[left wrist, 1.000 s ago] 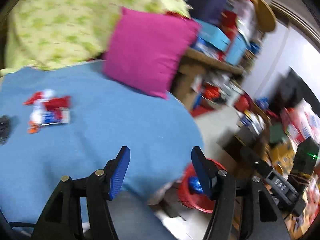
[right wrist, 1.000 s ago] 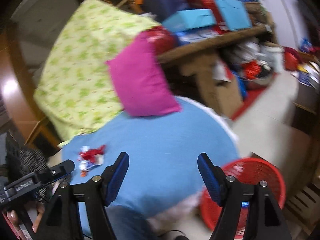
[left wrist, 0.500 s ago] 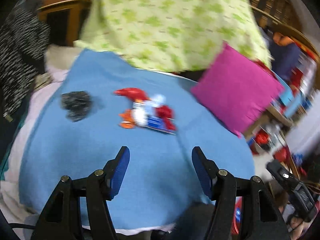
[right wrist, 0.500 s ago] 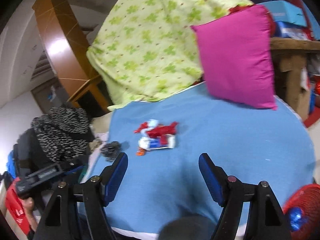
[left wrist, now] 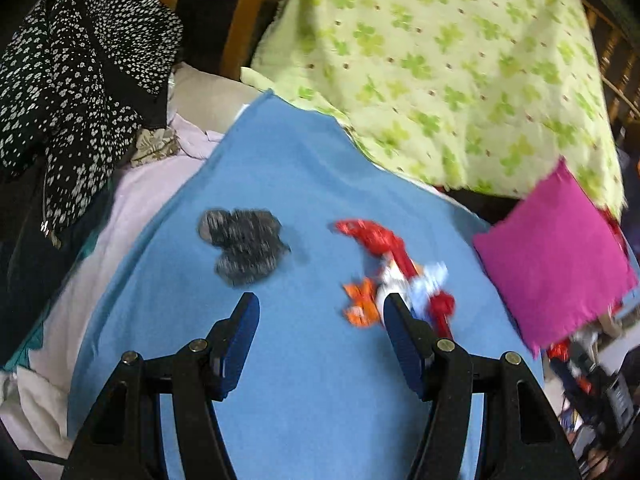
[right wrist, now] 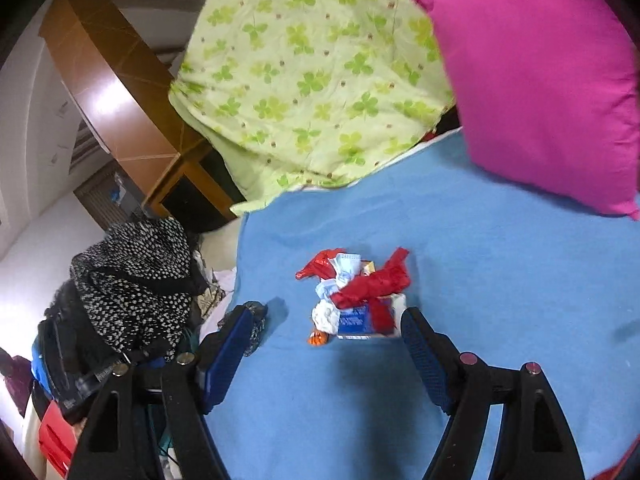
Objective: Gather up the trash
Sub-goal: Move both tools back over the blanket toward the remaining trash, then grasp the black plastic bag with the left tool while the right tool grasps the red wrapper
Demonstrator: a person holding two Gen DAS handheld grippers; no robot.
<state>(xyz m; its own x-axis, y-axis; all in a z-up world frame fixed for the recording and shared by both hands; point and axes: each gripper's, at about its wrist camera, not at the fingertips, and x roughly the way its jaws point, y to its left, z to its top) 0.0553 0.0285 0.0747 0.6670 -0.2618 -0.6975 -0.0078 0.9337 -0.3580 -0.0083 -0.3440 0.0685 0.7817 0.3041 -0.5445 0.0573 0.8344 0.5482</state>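
A pile of trash [right wrist: 356, 294] lies on the blue blanket [right wrist: 500, 280]: red wrappers, a blue face mask, white tissue, a small box and an orange scrap. In the left wrist view the pile [left wrist: 394, 276] sits ahead and to the right, partly behind the right finger. My left gripper [left wrist: 320, 320] is open and empty above the blanket. My right gripper [right wrist: 326, 332] is open and empty, just short of the pile. A dark crumpled wad [left wrist: 244, 246] lies left of the pile; it also shows in the right wrist view [right wrist: 256, 326] by the left finger.
A magenta pillow [right wrist: 536, 80] leans at the right of the blanket. A green clover-print quilt [right wrist: 312, 64] is heaped behind. Black-and-white spotted clothing [left wrist: 76, 88] is piled at the left edge. A wooden bed frame [right wrist: 116, 92] stands behind.
Both grippers have swung left from the red basket and floor toward the bed and come closer to the trash pile. Both stayed open.
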